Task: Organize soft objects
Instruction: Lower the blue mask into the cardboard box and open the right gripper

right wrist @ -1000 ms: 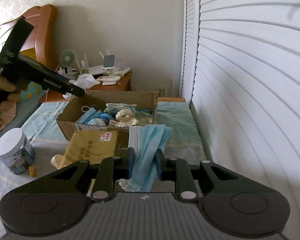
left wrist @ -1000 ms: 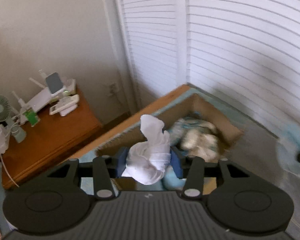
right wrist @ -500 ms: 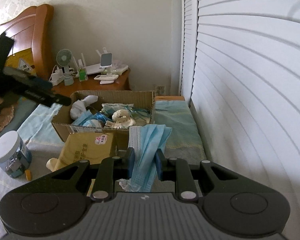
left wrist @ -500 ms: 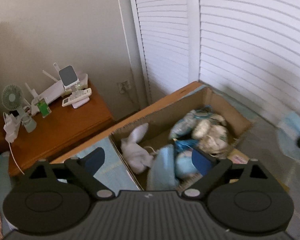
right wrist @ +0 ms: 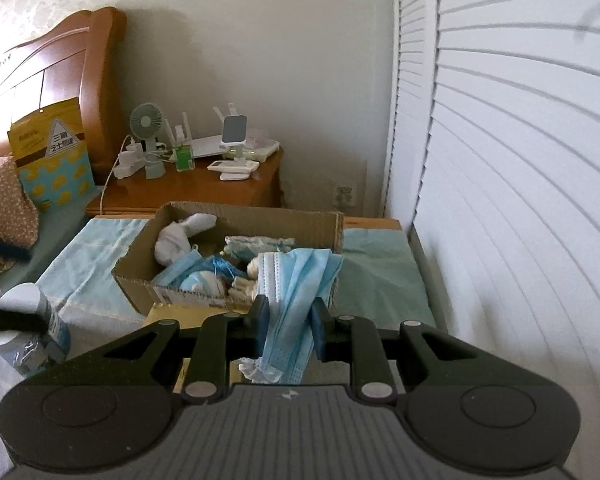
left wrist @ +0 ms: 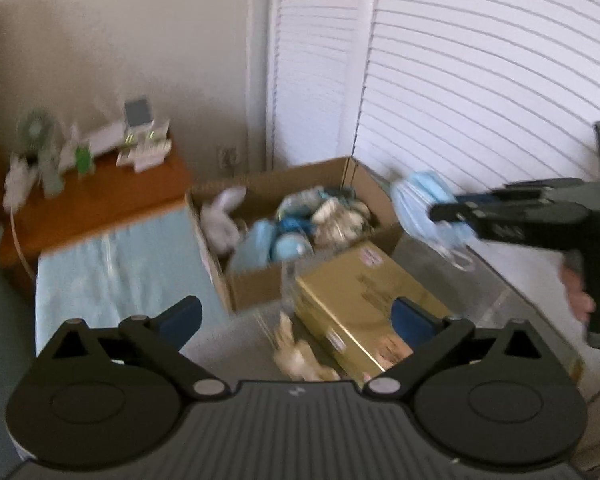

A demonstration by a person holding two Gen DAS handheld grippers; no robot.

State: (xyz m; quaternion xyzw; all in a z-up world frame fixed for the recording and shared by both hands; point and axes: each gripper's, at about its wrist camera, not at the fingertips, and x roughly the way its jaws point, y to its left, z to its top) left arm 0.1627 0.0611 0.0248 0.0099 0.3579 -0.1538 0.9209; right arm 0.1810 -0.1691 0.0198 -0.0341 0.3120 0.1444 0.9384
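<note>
Left gripper (left wrist: pixel 296 316) opening (nothing between its fingers) above the gold box (left wrist: pixel 364 300).

Matt corrugated cardboard box (right wrist: pixel 236 216), soft pleated cloth masks (right wrist: pixel 296 280), glossy varnished wooden nightstand (right wrist: pixel 204 188), shiny gold carton (left wrist: pixel 356 292).

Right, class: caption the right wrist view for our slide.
Right gripper holds blue face masks before a cardboard box of soft items.
</note>
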